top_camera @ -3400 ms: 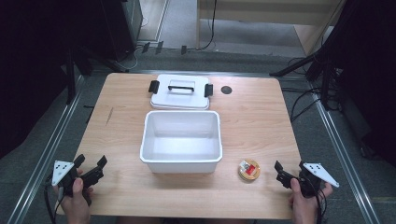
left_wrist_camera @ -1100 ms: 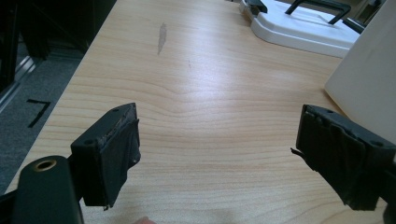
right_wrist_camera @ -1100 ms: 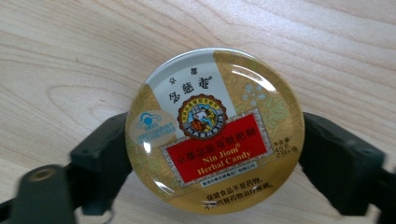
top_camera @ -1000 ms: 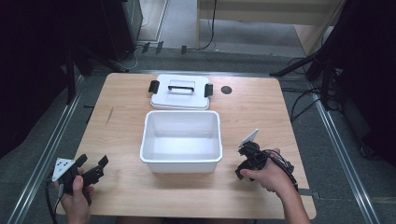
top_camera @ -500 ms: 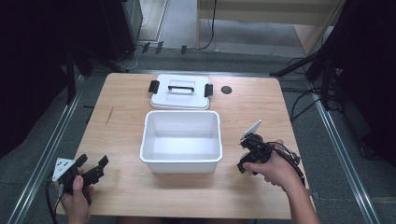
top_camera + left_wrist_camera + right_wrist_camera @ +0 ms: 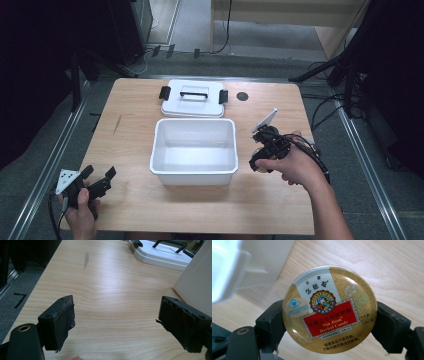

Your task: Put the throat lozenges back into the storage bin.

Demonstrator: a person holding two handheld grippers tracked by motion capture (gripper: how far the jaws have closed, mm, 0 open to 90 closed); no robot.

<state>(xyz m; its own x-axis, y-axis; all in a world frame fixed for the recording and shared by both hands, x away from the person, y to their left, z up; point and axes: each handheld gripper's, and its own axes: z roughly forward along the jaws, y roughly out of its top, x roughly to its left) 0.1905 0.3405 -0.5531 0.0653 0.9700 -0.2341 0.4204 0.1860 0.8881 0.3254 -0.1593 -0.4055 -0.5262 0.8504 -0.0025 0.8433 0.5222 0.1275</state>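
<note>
Candy tin (image 6: pixel 329 308) between right tongs (image 6: pixel 328 322)

Evenly lit from overhead; bright table (image 6: pixel 140 125), dark surroundings. Soft shadow under the bin (image 6: pixel 194 150). Glare across the tin (image 6: pixel 329 308) lid, label still sharp. Bin corner overexposed and blurred in right gripper view. High view soft, slightly grainy.
</note>
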